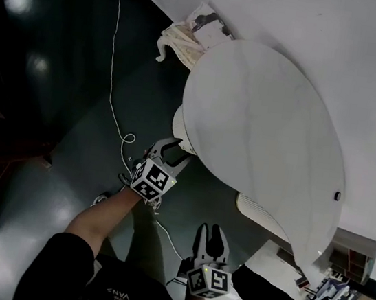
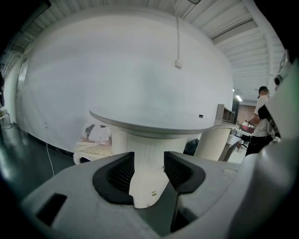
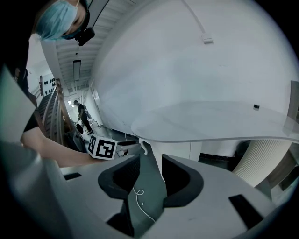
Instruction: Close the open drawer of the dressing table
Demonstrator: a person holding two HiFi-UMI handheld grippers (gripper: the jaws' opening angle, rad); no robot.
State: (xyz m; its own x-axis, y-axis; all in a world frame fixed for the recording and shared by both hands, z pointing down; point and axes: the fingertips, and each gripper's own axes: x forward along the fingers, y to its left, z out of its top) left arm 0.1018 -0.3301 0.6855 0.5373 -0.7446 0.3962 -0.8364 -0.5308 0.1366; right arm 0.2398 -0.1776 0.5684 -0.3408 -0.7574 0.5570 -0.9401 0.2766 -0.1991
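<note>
Between the spread jaws of your L tongs [image 1: 172, 152] sits the drawer [image 2: 147, 186]; R tongs [image 1: 212, 238] spread, empty, farther back.

We find the head view dim: the dark glossy floor [image 1: 71, 46] carries soft glare patches, while the pale oval tabletop [image 1: 266, 136] reads evenly bright. Both gripper views bow strongly toward black corners, lit by a ceiling strip lamp [image 2: 238, 98].

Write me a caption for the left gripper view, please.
Left gripper, jaws open, straddles the white drawer beneath the dressing table top.
</note>
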